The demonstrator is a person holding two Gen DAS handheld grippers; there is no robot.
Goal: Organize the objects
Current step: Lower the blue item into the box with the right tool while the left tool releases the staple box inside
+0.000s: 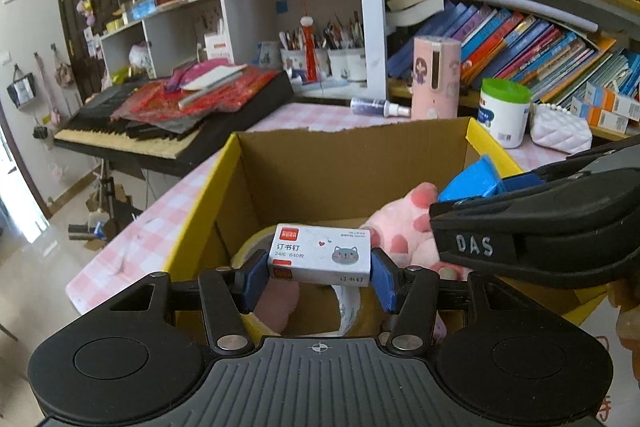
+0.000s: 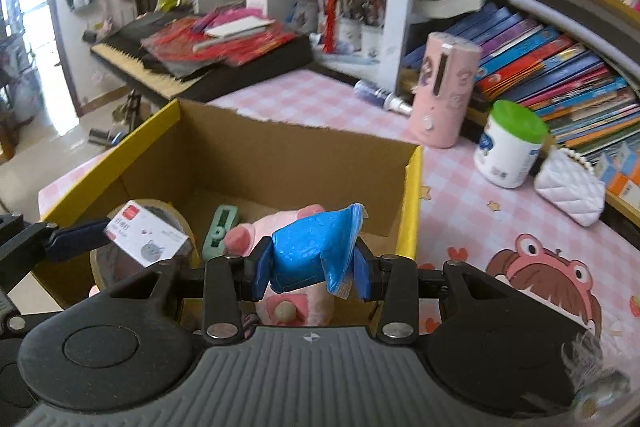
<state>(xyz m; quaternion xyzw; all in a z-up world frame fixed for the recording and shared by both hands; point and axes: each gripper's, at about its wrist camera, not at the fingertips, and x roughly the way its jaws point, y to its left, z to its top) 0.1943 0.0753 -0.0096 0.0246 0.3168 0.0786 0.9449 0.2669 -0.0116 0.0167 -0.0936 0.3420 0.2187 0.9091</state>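
1. Over the cardboard box (image 1: 352,163), which sits on the pink checked table (image 2: 460,195), both grippers hang w/ something in them.
2. The left gripper (image 1: 320,263) is clamped on a small staple box (image 1: 320,254). The blue pads (image 1: 256,277) press on its two short ends. It sits flat between them, cat picture facing up.
3. The staple box looks like thin card, stiff and light. I think it could dent if squeezed hard. The short ends are a good place to hold it, since the pads get flat sides there.
4. The right gripper (image 2: 313,267) is clamped on a blue plastic cup (image 2: 316,247), a small sealed one w/ a foil lid that sticks out at the edge.
5. The blue cup looks thin and shiny, so it may be slippery and may squash. It is wider at the lid end, so I think it could slide out. Holding it across the middle looks safest.
6. Inside the box, under both grippers, are a pink spotted soft toy (image 1: 404,223), a roll of tape (image 2: 176,223) and a green stapler (image 2: 220,231).
7. My guess: both things only need to be let go over the box. The soft toy would make a soft landing for the cup.
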